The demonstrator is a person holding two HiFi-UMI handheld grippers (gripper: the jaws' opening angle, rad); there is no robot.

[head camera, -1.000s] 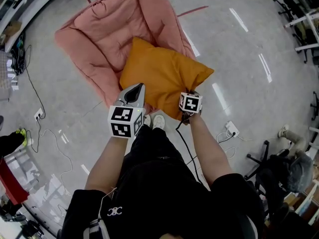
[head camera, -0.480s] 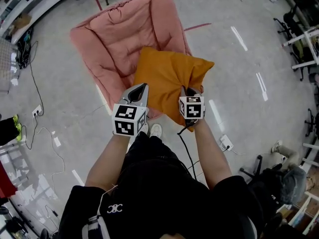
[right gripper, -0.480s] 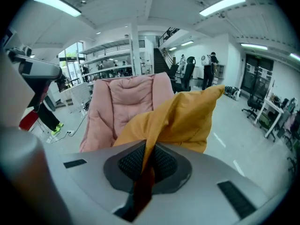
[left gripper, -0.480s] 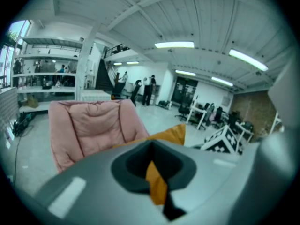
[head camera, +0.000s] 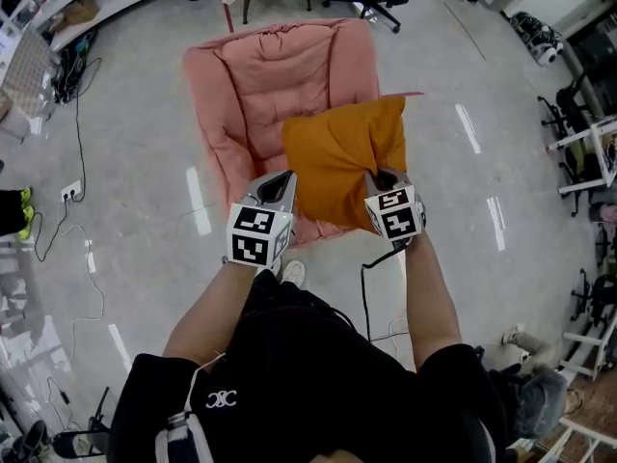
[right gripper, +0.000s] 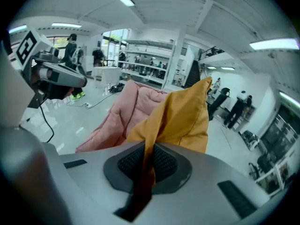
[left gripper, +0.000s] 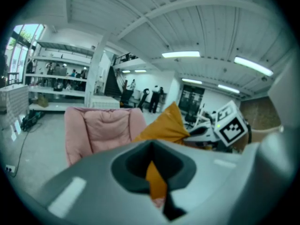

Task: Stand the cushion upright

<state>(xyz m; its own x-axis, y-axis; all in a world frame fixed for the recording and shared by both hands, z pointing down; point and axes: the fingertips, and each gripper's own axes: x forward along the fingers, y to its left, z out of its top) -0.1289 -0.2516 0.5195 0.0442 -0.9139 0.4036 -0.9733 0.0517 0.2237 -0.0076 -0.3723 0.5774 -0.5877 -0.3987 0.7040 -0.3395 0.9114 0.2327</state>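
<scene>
My left gripper [head camera: 282, 179] and my right gripper [head camera: 379, 176] are each clamped shut on a near corner of the orange cushion [head camera: 339, 150], held above the pink armchair's [head camera: 260, 75] front edge.

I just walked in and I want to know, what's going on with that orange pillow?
A person has a gripper in each hand. The left gripper and the right gripper each pinch the near edge of the orange cushion, jaws shut on the fabric. The cushion is held up over a pink padded chair on the floor. It is not standing on its own yet.
</scene>
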